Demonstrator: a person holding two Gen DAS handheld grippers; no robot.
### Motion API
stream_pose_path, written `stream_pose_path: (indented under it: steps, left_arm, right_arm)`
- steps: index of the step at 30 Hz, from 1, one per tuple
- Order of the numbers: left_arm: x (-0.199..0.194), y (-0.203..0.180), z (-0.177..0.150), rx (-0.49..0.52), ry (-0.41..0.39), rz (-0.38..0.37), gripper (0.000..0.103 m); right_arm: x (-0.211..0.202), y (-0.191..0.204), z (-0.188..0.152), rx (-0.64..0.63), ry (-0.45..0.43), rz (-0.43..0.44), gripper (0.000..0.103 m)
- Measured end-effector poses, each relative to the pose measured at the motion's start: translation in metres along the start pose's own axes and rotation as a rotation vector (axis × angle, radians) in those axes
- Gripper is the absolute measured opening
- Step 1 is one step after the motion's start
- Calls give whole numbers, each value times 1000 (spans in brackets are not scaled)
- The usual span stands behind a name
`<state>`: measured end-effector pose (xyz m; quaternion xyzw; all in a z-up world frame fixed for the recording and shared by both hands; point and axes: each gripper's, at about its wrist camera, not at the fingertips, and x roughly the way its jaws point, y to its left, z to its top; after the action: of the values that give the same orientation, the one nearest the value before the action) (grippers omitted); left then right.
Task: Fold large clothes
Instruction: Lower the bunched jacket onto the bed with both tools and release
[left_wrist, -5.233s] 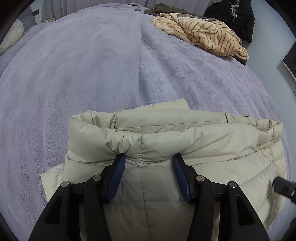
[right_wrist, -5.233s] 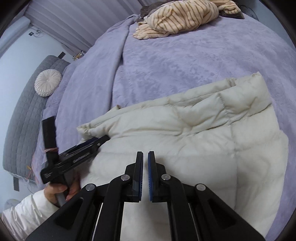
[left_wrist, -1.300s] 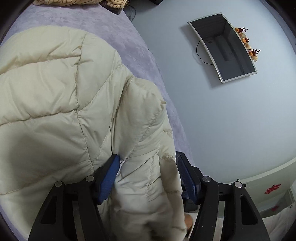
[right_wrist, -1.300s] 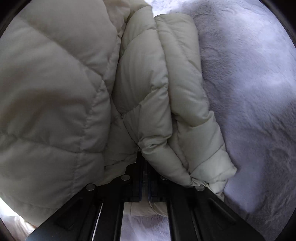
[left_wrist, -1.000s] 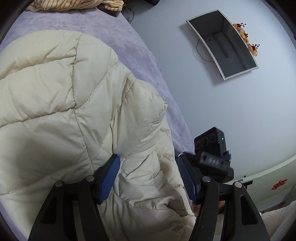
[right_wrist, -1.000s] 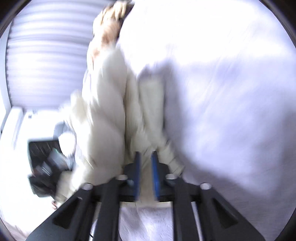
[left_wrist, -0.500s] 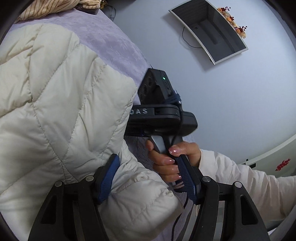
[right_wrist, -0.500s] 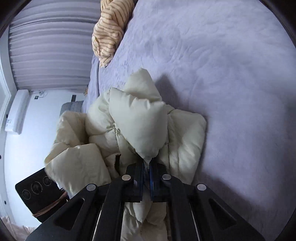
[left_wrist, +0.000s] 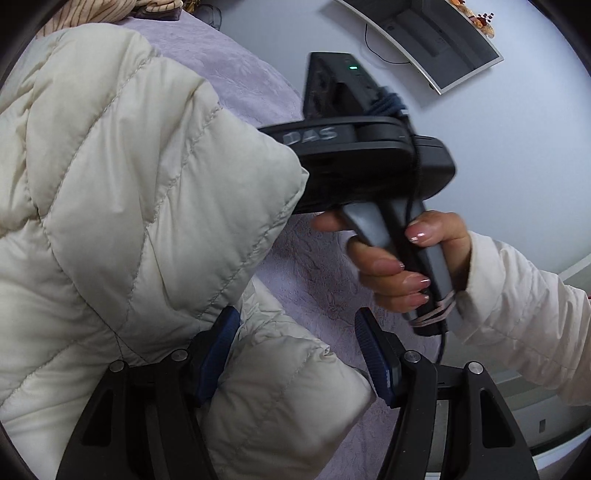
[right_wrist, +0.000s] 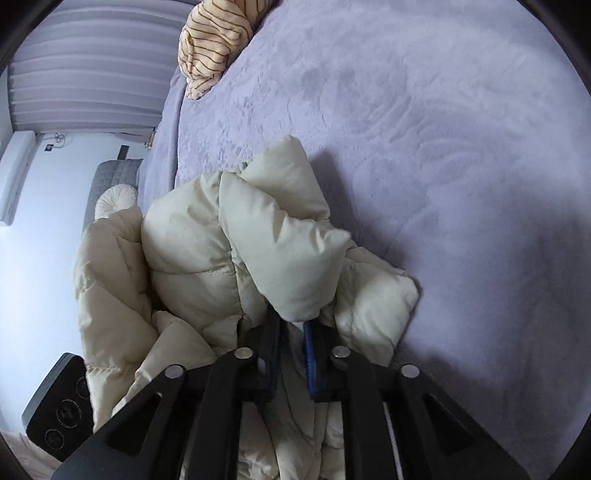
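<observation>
A cream quilted puffer jacket (left_wrist: 122, 206) fills the left of the left wrist view and bunches up over the purple bed in the right wrist view (right_wrist: 229, 251). My left gripper (left_wrist: 295, 339) is open, with a fold of the jacket lying between its blue pads. My right gripper (right_wrist: 293, 332) has a narrow gap between its fingers and jacket fabric sits at its tips; the grip itself is hidden. The right gripper's black body (left_wrist: 354, 158) shows in the left wrist view, held by a hand.
A purple plush bedspread (right_wrist: 424, 129) covers the bed. A striped yellow garment (right_wrist: 210, 40) lies at the far end. A wall-mounted screen (left_wrist: 436, 33) hangs on the pale wall. A grey headboard with a round cushion (right_wrist: 110, 195) is at the left.
The jacket went from folded flat on the bed to lifted and bunched. The right gripper and its hand came into the left wrist view, closer and higher. The right gripper's fingers parted slightly.
</observation>
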<state>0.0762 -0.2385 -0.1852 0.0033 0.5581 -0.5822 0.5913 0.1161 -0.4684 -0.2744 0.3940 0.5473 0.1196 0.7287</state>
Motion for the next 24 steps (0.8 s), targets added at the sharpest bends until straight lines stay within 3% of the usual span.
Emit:
stream_pose_path:
  steps: [1,2,3,7,11,15,19,24]
  left_arm:
    - [0,-1,2,-1,0,3,65]
    - [0,-2,1,-2,-1,7,65]
    - [0,-3,1,-3,-2,8,65]
    - [1,-6,-3,6,-2,19,65]
    - [12,-24,-5,18,3,36,65]
    - [16,-33,-8,34,5,54,65]
    - [18,-38,-11,45,3,87,65]
    - [-4,-50,-17,20,-7,139,65]
  right_arm:
    - [-11,2,-2,-1,-16,-15,40]
    - [-28,5,-4,-2,-41,-41,68]
    - [-42,8,-9,-7,-70,-57,81]
    - [-75,30,-20,-35,-97,-37,81]
    - [-83,47,-31,-96,-26,-13,82]
    - [-44,54,-22,-120,69,-12,82]
    - [-6,31,-11,-51,132,-87,82]
    - [23,-2,0,49,131,-23,83]
